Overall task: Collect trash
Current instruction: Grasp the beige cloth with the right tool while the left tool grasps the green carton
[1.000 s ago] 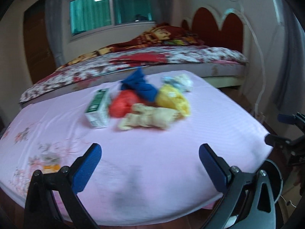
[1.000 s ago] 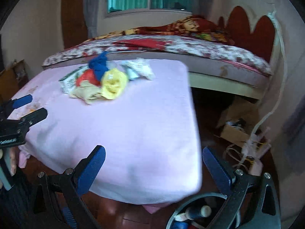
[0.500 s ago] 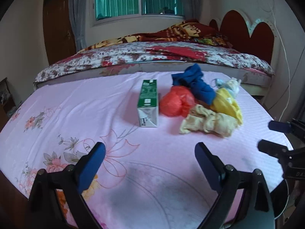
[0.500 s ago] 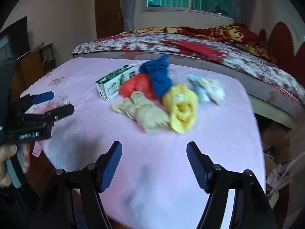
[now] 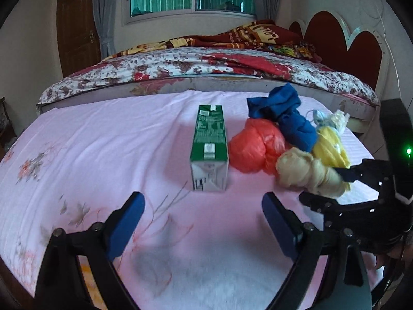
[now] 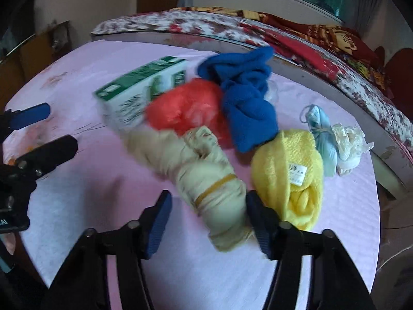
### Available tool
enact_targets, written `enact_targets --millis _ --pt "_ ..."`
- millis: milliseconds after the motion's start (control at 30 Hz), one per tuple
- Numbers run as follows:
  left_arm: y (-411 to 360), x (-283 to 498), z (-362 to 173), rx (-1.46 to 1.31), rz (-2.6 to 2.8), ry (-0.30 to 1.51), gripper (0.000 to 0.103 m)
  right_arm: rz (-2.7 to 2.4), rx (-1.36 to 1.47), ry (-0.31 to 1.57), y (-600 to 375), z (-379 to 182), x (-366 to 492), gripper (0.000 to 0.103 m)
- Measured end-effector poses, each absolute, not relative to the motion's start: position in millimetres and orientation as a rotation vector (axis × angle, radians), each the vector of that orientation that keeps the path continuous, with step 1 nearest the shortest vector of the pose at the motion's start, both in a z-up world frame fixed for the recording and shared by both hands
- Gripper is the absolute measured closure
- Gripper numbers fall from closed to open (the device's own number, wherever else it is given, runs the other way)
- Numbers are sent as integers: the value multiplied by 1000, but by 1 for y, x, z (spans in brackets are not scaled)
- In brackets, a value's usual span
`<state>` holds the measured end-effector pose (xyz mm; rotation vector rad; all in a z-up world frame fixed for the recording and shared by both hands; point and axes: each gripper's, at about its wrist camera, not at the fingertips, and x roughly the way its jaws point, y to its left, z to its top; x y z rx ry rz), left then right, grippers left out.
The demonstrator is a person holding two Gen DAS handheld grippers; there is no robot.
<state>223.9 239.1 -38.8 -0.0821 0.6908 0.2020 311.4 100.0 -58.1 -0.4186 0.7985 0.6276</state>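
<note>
A printed paper carton (image 5: 209, 149) and a glossy, crinkled orange plastic bag (image 5: 254, 148) lie beside fuzzy blue (image 6: 247, 98) and yellow cloths (image 6: 291, 175) on the desk's matt pink cloth (image 5: 103, 142).

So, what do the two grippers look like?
Both have the same build. The left gripper and the right gripper each have black, strut-like fingers joined by silver bolts, with blue pads at the tips. Part of a white printed label shows on the left one's body.
</note>
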Motion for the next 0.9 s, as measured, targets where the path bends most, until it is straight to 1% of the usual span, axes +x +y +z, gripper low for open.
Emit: enact_targets --millis 33,100,167,200,333,367,400,433,467,500,600,900 --pt "241 232 -41 -82 202 700 11 622 -382 812 97 -59 320 53" --pt "243 243 -46 -88 197 714 15 623 -324 832 93 -58 331 58" --pt "246 256 -52 -91 198 737 18 634 -288 839 90 -57 337 59" --pt "247 262 -54 -99 194 754 22 639 -269 844 91 -58 339 59" --pt "255 271 -56 -152 190 768 24 658 -216 856 90 -59 341 59" --pt "257 272 -57 -168 187 772 29 659 -211 858 90 -59 340 58" --pt "258 273 -59 -183 178 776 36 662 -207 859 91 -59 340 58" --pt "259 275 -60 -192 171 784 42 670 -200 860 91 -59 340 60" --pt "260 277 -62 -202 159 800 60 683 -192 863 91 -58 341 63" --pt "261 278 -63 -218 138 806 61 695 -184 864 91 -57 340 70" --pt "266 271 -62 -238 144 804 63 707 -164 861 91 -55 335 76" --pt "261 226 -38 -180 155 747 63 748 -107 837 86 -42 299 79"
